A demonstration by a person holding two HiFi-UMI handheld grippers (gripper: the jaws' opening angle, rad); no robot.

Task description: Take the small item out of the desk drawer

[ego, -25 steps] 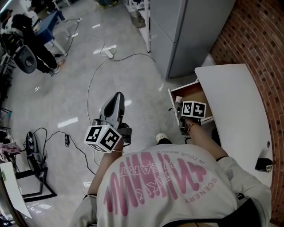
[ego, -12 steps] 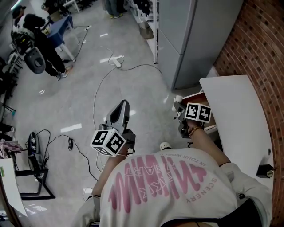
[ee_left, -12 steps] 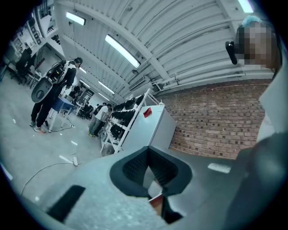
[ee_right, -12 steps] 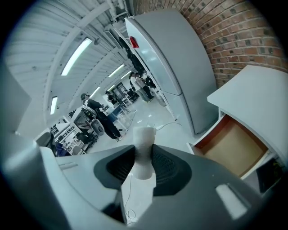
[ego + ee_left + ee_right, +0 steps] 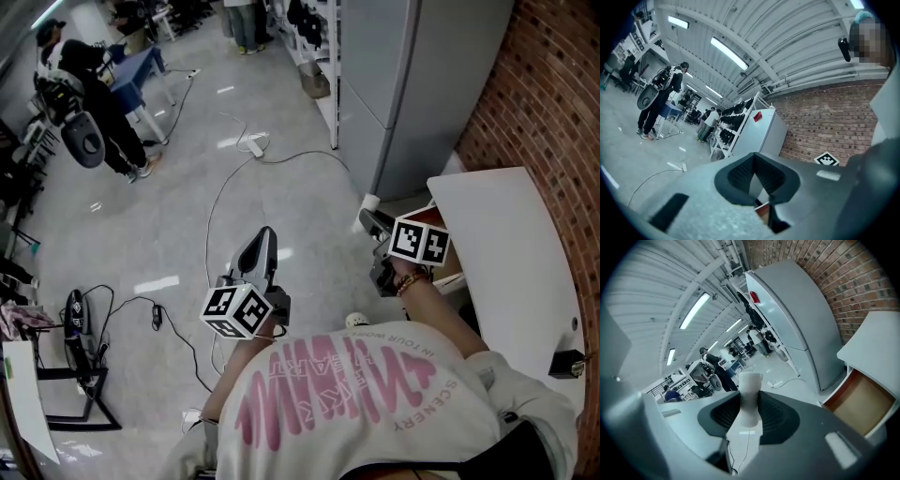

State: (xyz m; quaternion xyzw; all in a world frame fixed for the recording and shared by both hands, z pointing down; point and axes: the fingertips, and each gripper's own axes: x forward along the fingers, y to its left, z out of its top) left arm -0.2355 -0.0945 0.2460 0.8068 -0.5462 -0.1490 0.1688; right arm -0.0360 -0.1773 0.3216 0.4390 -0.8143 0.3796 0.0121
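Observation:
My right gripper (image 5: 375, 228) is shut on a small white cylinder (image 5: 371, 202), which stands up between the pads (image 5: 751, 397). It hangs over the floor just left of the open wooden drawer (image 5: 860, 402). The drawer sits under the white desk (image 5: 511, 253); the head view shows only a sliver of it (image 5: 456, 266) behind the gripper's marker cube. My left gripper (image 5: 263, 247) is lower left over the floor, its jaws shut together with nothing in them (image 5: 760, 182).
A tall grey cabinet (image 5: 422, 84) stands just beyond the desk against a brick wall (image 5: 553, 94). Cables (image 5: 230, 183) trail over the floor. People stand by a table at far left (image 5: 89, 84). A small black device (image 5: 562, 362) sits on the desk's near edge.
My right gripper has come out of the drawer and moved left and up with the white cylinder in it. The left gripper has drifted slightly right.

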